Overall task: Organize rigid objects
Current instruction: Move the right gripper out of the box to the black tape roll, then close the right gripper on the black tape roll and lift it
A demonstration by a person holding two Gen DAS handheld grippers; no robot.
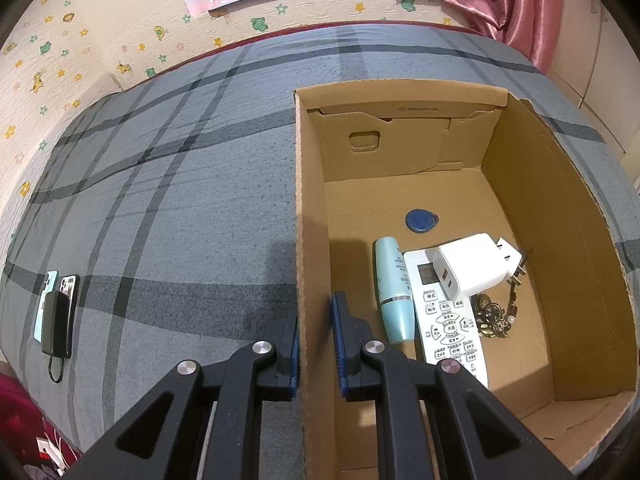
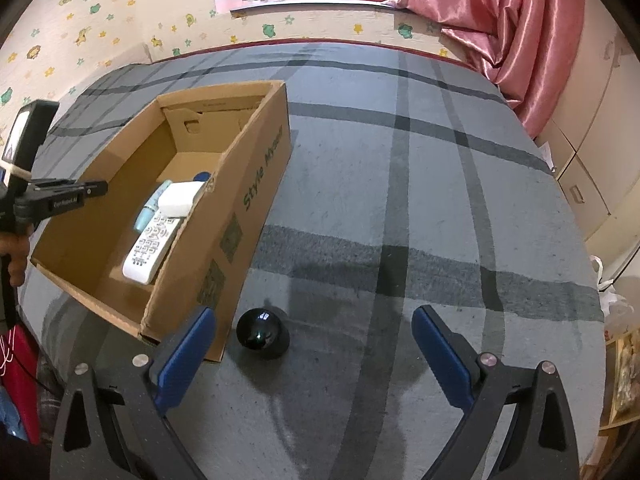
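A brown cardboard box (image 1: pixel 568 240) lies open on the grey plaid bed. Inside it are a white remote (image 1: pixel 450 316), a teal tube (image 1: pixel 394 292), a white charger plug (image 1: pixel 476 266), a blue key fob (image 1: pixel 421 221) and a brass key bunch (image 1: pixel 494 314). My left gripper (image 1: pixel 316 308) is shut on the box's left wall (image 1: pixel 310 200). In the right wrist view the box (image 2: pixel 224 216) sits at left, and a glossy black ball (image 2: pixel 262 333) lies on the bed beside its near corner. My right gripper (image 2: pixel 314 330) is open, with the ball between its fingers, closer to the left one.
Two phones and a black power bank (image 1: pixel 58 314) lie on the bed's left side. A pink curtain (image 2: pixel 512 32) hangs at the back right. Wallpapered wall and a window run along the far edge. Cabinets (image 2: pixel 592 152) stand to the right of the bed.
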